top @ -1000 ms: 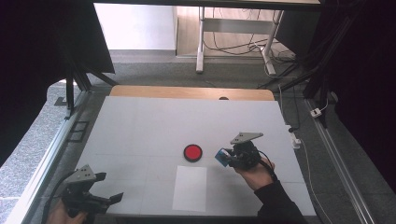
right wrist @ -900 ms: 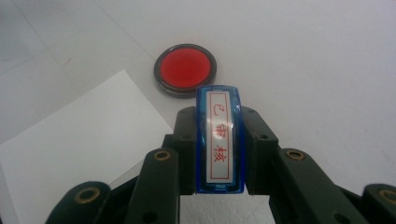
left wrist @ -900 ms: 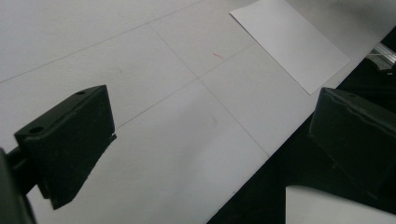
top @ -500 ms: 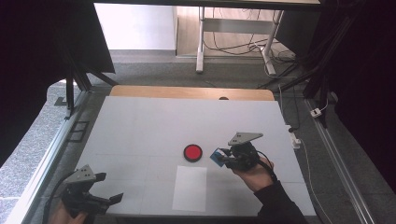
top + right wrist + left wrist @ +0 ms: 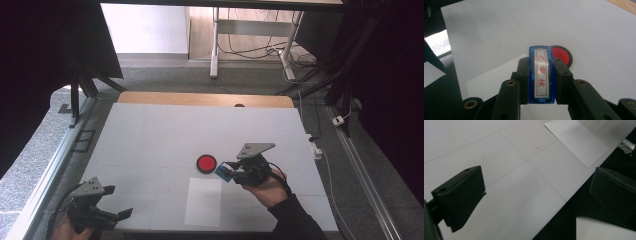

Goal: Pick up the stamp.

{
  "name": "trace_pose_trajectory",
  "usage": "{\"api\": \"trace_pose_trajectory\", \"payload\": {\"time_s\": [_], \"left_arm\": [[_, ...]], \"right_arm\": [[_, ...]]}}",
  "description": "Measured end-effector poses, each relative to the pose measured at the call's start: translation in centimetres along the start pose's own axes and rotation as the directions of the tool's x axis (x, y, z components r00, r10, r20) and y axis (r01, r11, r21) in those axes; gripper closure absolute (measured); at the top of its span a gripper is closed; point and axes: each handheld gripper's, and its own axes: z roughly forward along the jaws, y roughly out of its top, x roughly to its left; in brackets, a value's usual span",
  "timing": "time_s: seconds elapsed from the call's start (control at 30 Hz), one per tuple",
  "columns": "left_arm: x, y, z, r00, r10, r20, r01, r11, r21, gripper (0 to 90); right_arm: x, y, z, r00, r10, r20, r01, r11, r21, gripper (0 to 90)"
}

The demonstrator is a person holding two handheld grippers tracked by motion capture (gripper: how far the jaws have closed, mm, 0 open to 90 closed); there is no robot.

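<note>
Our right gripper (image 5: 231,171), jaws pinching the stamp (image 5: 541,75), has lifted off the pad (image 5: 206,163) toward the worktop's near edge, ready for the paper (image 5: 204,201); left gripper (image 5: 116,214) jaws spread.

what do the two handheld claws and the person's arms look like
Both the left claw and the right claw are black, each topped by a grey three-cornered plate with small holes. Their blocky black fingers have screw holes, and brass-coloured pivots show in the right gripper view. A black cable trails from each. The right forearm wears a dark sleeve.
</note>
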Motion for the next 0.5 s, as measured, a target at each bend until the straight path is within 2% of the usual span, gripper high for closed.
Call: {"api": "trace_pose_trajectory", "payload": {"time_s": [0.4,0.5], "left_arm": [[-0.1,-0.1,-0.1,0.9999,0.002,-0.011,-0.002,1.0,-0.008,0.0],[-0.1,-0.1,-0.1,0.9999,0.004,-0.014,-0.004,1.0,-0.007,0.0]], "right_arm": [[1.8,1.0,0.6,0.9966,-0.049,-0.066,0.048,0.999,-0.012,71.1],[2.7,1.4,0.7,0.9933,-0.066,-0.095,0.065,0.998,-0.019,71.1]]}}
